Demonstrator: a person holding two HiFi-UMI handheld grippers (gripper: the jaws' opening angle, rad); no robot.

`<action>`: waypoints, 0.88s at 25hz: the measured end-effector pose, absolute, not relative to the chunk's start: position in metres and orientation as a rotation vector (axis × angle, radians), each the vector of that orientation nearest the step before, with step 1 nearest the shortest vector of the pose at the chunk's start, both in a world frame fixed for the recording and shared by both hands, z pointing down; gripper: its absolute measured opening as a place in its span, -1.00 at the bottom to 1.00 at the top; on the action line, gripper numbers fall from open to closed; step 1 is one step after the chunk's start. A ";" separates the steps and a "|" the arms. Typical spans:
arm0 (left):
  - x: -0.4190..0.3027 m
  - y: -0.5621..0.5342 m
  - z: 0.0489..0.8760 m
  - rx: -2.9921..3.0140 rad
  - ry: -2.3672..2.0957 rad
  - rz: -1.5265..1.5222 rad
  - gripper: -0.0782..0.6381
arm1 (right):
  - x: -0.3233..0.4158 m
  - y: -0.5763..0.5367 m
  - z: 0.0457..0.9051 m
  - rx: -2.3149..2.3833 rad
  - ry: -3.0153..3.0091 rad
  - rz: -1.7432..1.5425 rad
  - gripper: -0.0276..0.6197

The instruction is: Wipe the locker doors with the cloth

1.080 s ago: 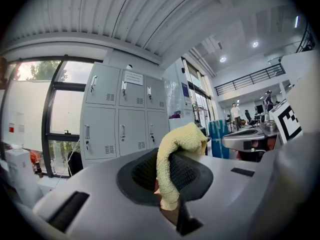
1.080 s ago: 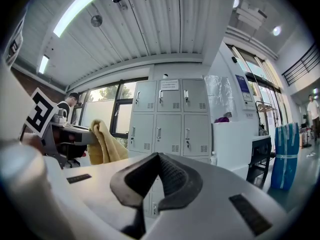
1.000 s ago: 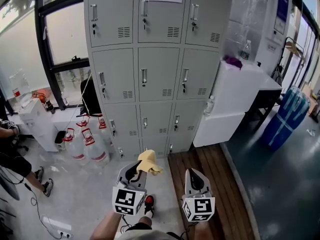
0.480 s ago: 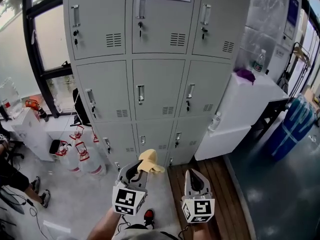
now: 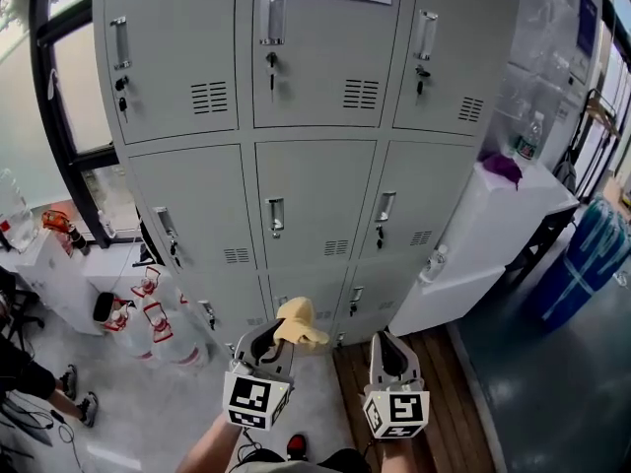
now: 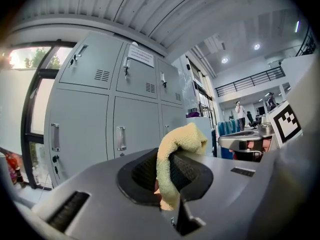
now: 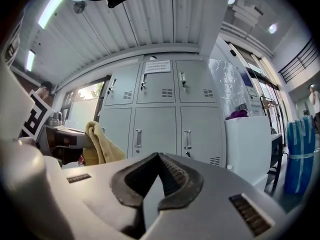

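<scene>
A grey bank of lockers (image 5: 315, 136) with three columns of doors stands straight ahead. It also fills the left gripper view as the lockers (image 6: 115, 109) and the right gripper view as the lockers (image 7: 160, 114). My left gripper (image 5: 277, 338) is shut on a yellow cloth (image 5: 298, 323), held low in front of the bottom doors, short of them. The cloth (image 6: 177, 154) bulges out between the jaws. My right gripper (image 5: 390, 348) hangs beside it, shut and empty, with the cloth (image 7: 100, 144) visible off to its left.
Water jugs with red caps (image 5: 148, 318) stand on the floor left of the lockers. A white cabinet (image 5: 483, 235) with a purple item and a bottle on top adjoins the lockers' right side. A blue bin (image 5: 587, 259) stands far right. A person's legs (image 5: 30, 387) show at the left edge.
The view has closed in on the lockers, which now look larger and fill more of the frame. Both grippers keep the same pose, cloth still held.
</scene>
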State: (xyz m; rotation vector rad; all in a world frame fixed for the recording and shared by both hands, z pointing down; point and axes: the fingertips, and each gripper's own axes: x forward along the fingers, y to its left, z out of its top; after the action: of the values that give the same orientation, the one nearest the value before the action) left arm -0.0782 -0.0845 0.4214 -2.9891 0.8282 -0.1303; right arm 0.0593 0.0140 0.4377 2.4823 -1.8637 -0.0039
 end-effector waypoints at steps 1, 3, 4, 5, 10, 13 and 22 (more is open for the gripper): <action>-0.075 -0.090 0.419 -2.985 0.829 -0.130 -0.65 | 0.062 0.008 0.437 2.477 -1.867 -0.007 -0.87; -0.067 -0.100 0.414 -2.977 0.822 -0.125 -0.65 | 0.069 -0.004 0.436 2.465 -1.870 -0.019 -0.87; -0.063 -0.105 0.412 -2.974 0.819 -0.121 -0.65 | 0.073 -0.010 0.435 2.460 -1.872 -0.022 -0.87; -0.058 -0.109 0.409 -2.974 0.817 -0.117 -0.65 | 0.077 -0.016 0.433 2.456 -1.880 -0.024 -0.87; -0.028 -0.137 0.392 -3.000 0.822 -0.079 -0.65 | 0.100 -0.048 0.418 2.423 -1.955 -0.076 -0.87; -0.004 -0.154 0.376 -2.973 0.858 -0.042 -0.65 | 0.124 -0.069 0.408 2.400 -1.981 -0.114 -0.87; 0.071 -0.198 0.336 -2.957 0.946 0.054 -0.65 | 0.197 -0.131 0.375 2.316 -2.105 -0.198 -0.87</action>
State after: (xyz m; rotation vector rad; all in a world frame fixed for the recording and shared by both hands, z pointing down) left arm 0.0707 -0.1976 0.3357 -2.9571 0.9461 0.0537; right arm 0.1973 -0.1307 0.3745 2.3157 -2.1049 -0.1984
